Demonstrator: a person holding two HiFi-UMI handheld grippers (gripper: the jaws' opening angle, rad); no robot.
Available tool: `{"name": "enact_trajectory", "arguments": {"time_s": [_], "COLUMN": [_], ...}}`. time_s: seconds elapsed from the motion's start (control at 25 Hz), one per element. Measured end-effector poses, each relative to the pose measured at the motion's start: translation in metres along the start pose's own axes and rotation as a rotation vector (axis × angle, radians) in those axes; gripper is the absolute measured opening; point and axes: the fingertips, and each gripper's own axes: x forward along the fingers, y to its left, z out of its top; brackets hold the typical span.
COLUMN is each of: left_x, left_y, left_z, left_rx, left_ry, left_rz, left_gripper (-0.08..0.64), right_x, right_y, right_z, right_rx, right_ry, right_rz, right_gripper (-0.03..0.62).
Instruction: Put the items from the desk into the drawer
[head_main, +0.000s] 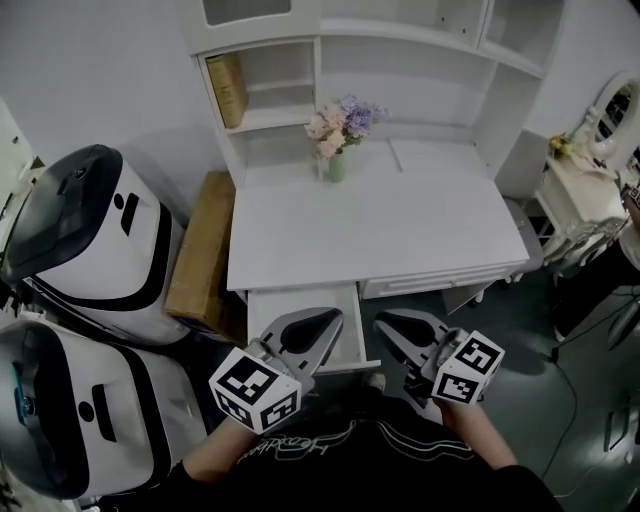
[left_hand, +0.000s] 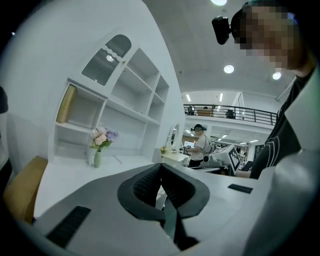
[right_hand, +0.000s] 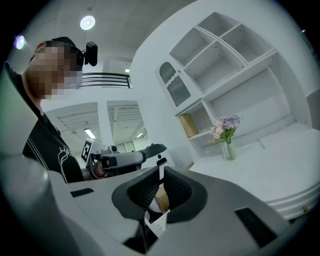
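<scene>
The white desk (head_main: 380, 235) carries only a vase of pink and purple flowers (head_main: 337, 140) near its back edge. Below the desk's left half a white drawer (head_main: 255, 318) stands pulled out; what shows of its inside looks bare. My left gripper (head_main: 325, 322) hovers over the drawer's front, shut and holding nothing. My right gripper (head_main: 385, 325) hangs just right of the drawer, also shut and holding nothing. In the left gripper view the pads (left_hand: 150, 182) meet, with the vase (left_hand: 97, 151) far ahead. The right gripper view shows the other gripper (right_hand: 125, 157) and the vase (right_hand: 227, 140).
A hutch with open shelves rises behind the desk, with a tan book (head_main: 228, 90) in its left cubby. A cardboard box (head_main: 200, 250) leans at the desk's left side. Two large white rounded machines (head_main: 90, 240) stand further left. A white vanity (head_main: 590, 190) is at the right.
</scene>
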Motion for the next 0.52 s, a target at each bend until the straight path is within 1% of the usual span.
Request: {"name": "enact_trajectory", "arguments": {"time_s": [0.2, 0.52], "left_x": [-0.003, -0.003], "left_y": [0.008, 0.017], "left_z": [0.003, 0.001], "left_rx": [-0.010, -0.004], "left_ry": [-0.006, 0.001], "left_rz": [0.013, 0.031], "left_gripper": [0.021, 0.021], "right_x": [0.007, 0.013], "right_y": [-0.001, -0.005], "right_z": [0.001, 0.002], "right_rx": [0.004, 0.002], "right_ry": [0.002, 0.002], "right_rz": [-0.001, -0.004], "right_gripper": [0.058, 0.058]}}
